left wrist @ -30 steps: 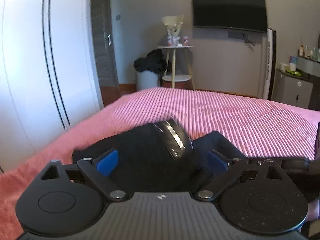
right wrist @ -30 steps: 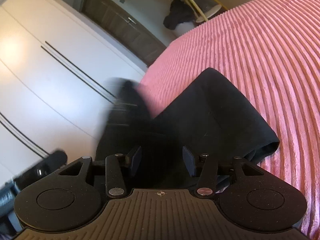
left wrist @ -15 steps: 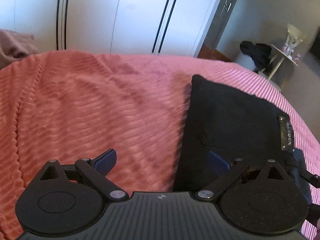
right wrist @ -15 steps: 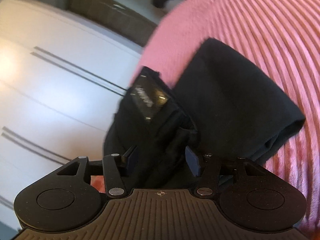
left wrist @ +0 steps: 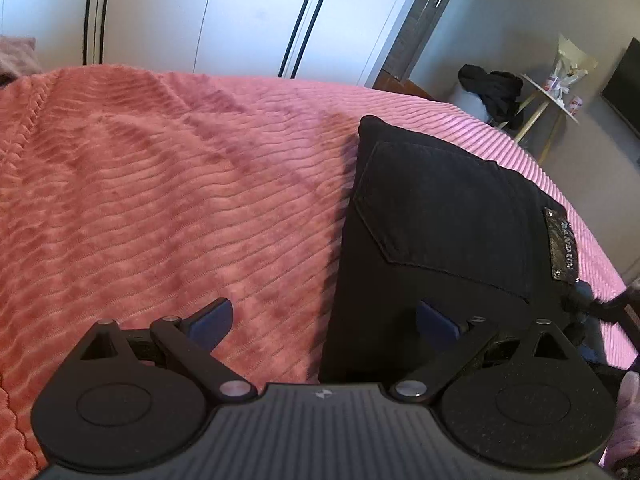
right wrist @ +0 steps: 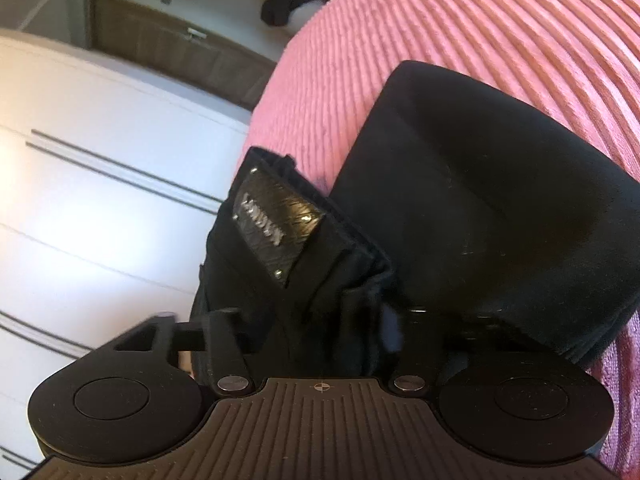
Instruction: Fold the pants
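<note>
Black pants (left wrist: 440,216) lie folded on the pink bedspread (left wrist: 160,200), back pocket and waistband label (left wrist: 562,244) facing up. My left gripper (left wrist: 324,320) is open and empty, straddling the pants' left edge just above the bed. In the right wrist view the pants (right wrist: 500,208) fill the middle, with the label (right wrist: 276,224) up close. My right gripper (right wrist: 320,320) is at the waistband, its fingers buried in black cloth, so its grip is hard to read. The right gripper's tip also shows at the left wrist view's right edge (left wrist: 600,304).
White wardrobe doors (left wrist: 200,16) stand behind the bed. A brown door (left wrist: 420,20), a bin with dark clothes (left wrist: 492,92) and a small round side table (left wrist: 556,96) are at the far right. The bedspread (right wrist: 460,24) stretches beyond the pants.
My left gripper let go of the waistband, which dropped flat onto the fold, and swung left over the bedspread. My right gripper pushed in closer to the waistband.
</note>
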`<state>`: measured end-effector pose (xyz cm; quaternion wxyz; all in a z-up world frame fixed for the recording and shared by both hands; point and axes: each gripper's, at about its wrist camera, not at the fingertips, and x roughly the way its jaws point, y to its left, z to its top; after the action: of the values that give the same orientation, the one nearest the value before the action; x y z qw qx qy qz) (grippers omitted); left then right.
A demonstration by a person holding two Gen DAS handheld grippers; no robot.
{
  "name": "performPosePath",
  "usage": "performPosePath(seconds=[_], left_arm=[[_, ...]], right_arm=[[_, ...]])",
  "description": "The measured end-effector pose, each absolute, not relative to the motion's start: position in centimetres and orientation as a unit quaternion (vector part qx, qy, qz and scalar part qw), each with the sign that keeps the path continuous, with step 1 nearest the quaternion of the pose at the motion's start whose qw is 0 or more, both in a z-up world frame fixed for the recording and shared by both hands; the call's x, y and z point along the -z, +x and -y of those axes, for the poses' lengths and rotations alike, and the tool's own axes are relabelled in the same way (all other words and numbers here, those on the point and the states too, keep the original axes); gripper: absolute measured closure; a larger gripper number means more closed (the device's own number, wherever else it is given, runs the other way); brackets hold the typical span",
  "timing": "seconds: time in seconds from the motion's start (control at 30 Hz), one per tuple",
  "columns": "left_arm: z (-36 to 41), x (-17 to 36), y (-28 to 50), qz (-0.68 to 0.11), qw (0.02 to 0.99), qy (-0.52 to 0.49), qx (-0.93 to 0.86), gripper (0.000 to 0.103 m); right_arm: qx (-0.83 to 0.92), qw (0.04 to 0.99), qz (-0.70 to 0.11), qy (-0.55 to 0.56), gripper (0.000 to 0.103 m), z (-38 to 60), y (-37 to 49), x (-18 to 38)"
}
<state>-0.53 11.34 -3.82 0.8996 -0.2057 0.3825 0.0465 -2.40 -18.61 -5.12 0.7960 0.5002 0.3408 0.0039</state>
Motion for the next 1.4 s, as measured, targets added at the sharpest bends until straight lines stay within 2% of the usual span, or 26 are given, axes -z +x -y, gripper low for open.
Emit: performPosePath(seconds=[0.07, 0.17, 0.23, 0.27, 0.3, 0.4, 0.5, 0.6, 0.77, 0.87, 0.97, 1.03, 1.13, 1.27, 1.37, 1.4], left_arm=[[-11.2, 4.0, -0.5, -0.382, 0.900, -0.209, -0.038, 0.005], [-11.0, 4.0, -0.5, -0.373, 0.902, -0.216, -0.018, 0.005], [-10.8, 4.1, -0.3, -0.374, 0.902, -0.216, -0.007, 0.005], [-10.7, 4.2, -0.3, -0.373, 0.902, -0.217, -0.002, 0.005], [-10.6, 4.2, -0.3, -0.373, 0.902, -0.218, 0.007, 0.005], [-10.4, 4.0, -0.5, -0.366, 0.901, -0.228, 0.041, 0.005], [-10.0, 3.6, -0.8, -0.358, 0.903, -0.227, 0.072, 0.005], [-9.1, 3.4, -0.9, -0.366, 0.900, -0.214, 0.098, 0.005], [-7.7, 3.3, -0.8, -0.378, 0.903, -0.179, 0.103, 0.004], [-7.9, 4.4, 0.2, -0.419, 0.891, -0.169, 0.041, 0.005], [-9.5, 5.5, 0.8, -0.438, 0.872, -0.219, 0.024, 0.013], [-9.5, 5.1, 0.6, -0.427, 0.877, -0.219, 0.038, 0.024], [-9.0, 4.6, 0.2, -0.413, 0.886, -0.207, 0.050, 0.027], [-9.1, 4.7, 0.5, -0.423, 0.879, -0.213, 0.058, 0.028], [-8.6, 4.7, 0.5, -0.430, 0.878, -0.203, 0.058, 0.027], [-8.6, 4.8, 0.6, -0.434, 0.876, -0.202, 0.060, 0.027]], right_arm=[[-0.009, 0.784, -0.334, 0.523, 0.053, 19.1, -2.6, 5.6], [-0.020, 0.779, -0.335, 0.529, 0.034, 18.9, -2.0, 5.3], [-0.017, 0.786, -0.343, 0.515, 0.032, 18.3, -1.0, 5.0], [-0.015, 0.791, -0.351, 0.502, 0.035, 17.9, -0.5, 5.0], [-0.008, 0.798, -0.361, 0.483, 0.048, 17.5, -0.1, 4.8], [0.004, 0.819, -0.376, 0.433, 0.069, 16.7, 0.4, 4.0], [-0.007, 0.871, -0.356, 0.339, 0.075, 14.7, -0.3, 0.5], [-0.039, 0.906, -0.307, 0.289, 0.075, 12.7, -1.4, -3.6], [-0.068, 0.922, -0.262, 0.279, 0.076, 11.2, -2.8, -7.3], [-0.073, 0.921, -0.247, 0.293, 0.076, 11.5, -3.8, -8.5], [-0.067, 0.924, -0.232, 0.297, 0.076, 12.2, -5.8, -10.0], [-0.059, 0.928, -0.219, 0.295, 0.076, 13.6, -6.5, -10.4], [-0.030, 0.932, -0.209, 0.296, 0.076, 15.9, -7.5, -9.8], [0.025, 0.912, -0.248, 0.327, 0.074, 19.6, -7.5, -5.6], [0.067, 0.862, -0.332, 0.378, 0.064, 22.2, -6.6, -0.2], [0.075, 0.847, -0.347, 0.395, 0.057, 22.8, -6.7, 1.1]])
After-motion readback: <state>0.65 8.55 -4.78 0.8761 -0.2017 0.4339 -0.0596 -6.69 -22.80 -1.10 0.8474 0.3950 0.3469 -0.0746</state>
